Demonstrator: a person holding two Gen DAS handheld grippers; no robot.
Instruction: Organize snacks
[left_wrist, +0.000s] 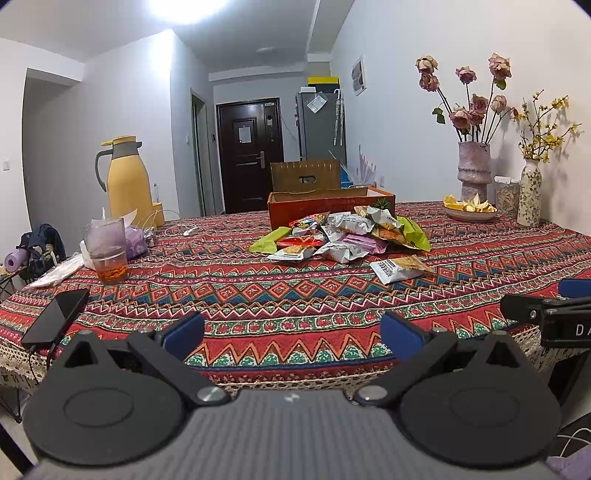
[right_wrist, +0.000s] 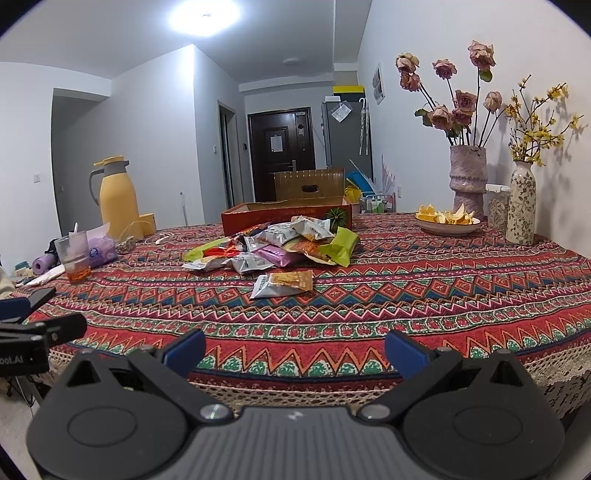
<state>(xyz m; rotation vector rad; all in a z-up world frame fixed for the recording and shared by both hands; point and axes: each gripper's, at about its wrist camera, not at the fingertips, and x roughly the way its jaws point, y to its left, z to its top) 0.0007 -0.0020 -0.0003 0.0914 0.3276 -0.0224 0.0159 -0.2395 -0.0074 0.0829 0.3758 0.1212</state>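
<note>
Both the left tool and the right tool hang wide open and empty at the bottom of frame, while the snack packets lie heaped mid-frame on the bench, before an orange box.

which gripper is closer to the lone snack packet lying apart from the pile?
Right, slightly. The lone packet lies ahead and just left of the right gripper; from the left gripper it lies farther off to the right. Both are open, at the table's near edge.

Left black two-finger gripper with blue pads: jaws wide apart, empty. Right black two-finger gripper: same, level alongside.
</note>
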